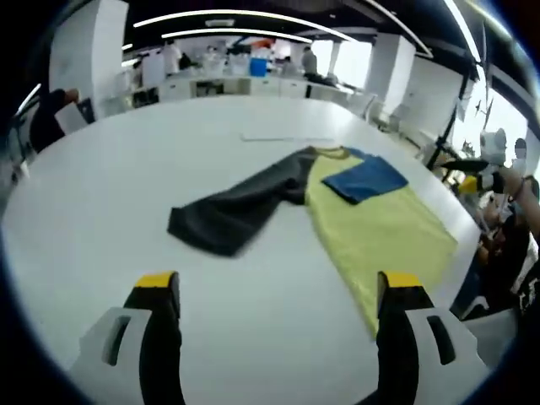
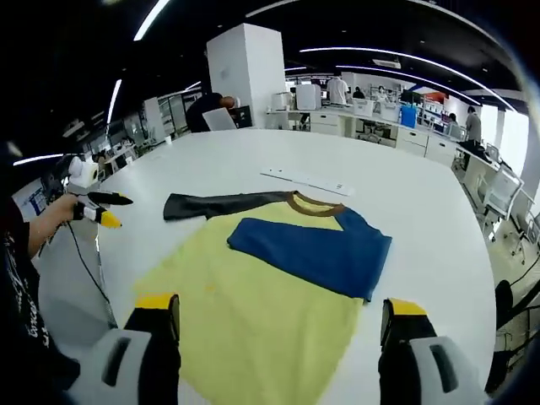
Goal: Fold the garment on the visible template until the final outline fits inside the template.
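Across a wide white worktop [image 1: 101,194], in an open-plan office lit by ceiling strips: a long-sleeved shirt [image 2: 253,295] spread flat, yellow body, brown collar. Blue sleeve [image 2: 316,249] folded in over the chest, lying on the yellow. Grey sleeve [image 1: 232,211] stretched straight out to the side on the bare worktop, cuff end widest in the left claw view. Shirt close to the worktop's near edge in the right claw view, hem toward the camera. Beyond the collar, apart from the shirt, a thin white strip [image 2: 308,180] flat on the worktop. No template outline to be made out around the shirt.

Left claw [image 1: 283,295] open, yellow-tipped black jaws wide apart above bare worktop, holding nothing, short of the grey sleeve. Right claw [image 2: 278,316] likewise open and empty, jaws spread over the yellow body without visible contact.

At the left edge of the right claw view, a hand [image 2: 52,218] holding the other claw, tips clear of the shirt. Desks, chairs and people in the background.
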Demonstrator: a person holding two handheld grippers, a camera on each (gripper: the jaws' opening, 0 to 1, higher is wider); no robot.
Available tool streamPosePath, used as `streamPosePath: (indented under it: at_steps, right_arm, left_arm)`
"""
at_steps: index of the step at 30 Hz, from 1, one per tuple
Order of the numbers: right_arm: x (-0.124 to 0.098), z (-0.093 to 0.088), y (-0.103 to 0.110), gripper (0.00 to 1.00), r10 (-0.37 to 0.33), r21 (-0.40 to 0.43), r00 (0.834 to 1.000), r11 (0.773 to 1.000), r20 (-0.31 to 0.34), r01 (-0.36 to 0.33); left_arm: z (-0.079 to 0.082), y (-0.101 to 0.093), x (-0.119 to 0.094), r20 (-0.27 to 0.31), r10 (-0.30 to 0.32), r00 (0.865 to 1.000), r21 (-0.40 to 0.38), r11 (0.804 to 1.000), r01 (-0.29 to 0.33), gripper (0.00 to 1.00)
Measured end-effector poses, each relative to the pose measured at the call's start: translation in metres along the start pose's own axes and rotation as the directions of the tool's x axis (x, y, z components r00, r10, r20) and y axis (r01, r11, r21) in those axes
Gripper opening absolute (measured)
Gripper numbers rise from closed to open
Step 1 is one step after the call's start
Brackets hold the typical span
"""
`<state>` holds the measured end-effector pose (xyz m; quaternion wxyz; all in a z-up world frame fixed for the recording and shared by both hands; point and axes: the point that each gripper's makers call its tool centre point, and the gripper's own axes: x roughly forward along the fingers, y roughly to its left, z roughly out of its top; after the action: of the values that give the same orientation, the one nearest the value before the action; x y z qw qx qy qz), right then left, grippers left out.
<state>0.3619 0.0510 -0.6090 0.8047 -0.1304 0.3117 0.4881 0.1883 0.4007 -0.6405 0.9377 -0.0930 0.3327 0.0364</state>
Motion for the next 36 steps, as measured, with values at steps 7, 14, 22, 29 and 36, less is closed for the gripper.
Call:
streamPosePath:
  at_steps: [7, 14, 22, 29, 36]
  right_arm:
    - [-0.008, -0.010, 0.016, 0.99, 0.013, 0.022, 1.000, 1.000, 0.017, -0.014]
    - [-0.016, -0.014, 0.017, 0.98, -0.004, 0.043, 1.000, 0.999, 0.020, 0.003]
    - [-0.016, -0.022, 0.017, 0.96, -0.030, 0.069, 0.999, 0.997, 0.012, 0.029]
    - [-0.014, -0.027, 0.015, 0.95, -0.056, 0.040, 0.998, 0.998, -0.016, 0.057]
    - [-0.010, -0.032, 0.013, 0.92, -0.049, 0.064, 0.999, 0.997, -0.020, 0.050]
  left_arm:
    - [0.002, 0.015, 0.011, 0.014, 0.029, 0.999, -0.044, 0.999, -0.028, 0.83]
    - [-0.002, 0.039, 0.026, 0.026, 0.084, 0.996, -0.124, 0.989, -0.080, 0.78]
    - [-0.002, 0.060, 0.042, 0.043, 0.156, 0.987, -0.180, 0.973, -0.146, 0.65]
    - [-0.006, 0.067, 0.057, 0.040, 0.196, 0.980, -0.221, 0.958, -0.182, 0.54]
    - [-0.008, 0.074, 0.069, 0.036, 0.236, 0.971, -0.237, 0.946, -0.221, 0.42]
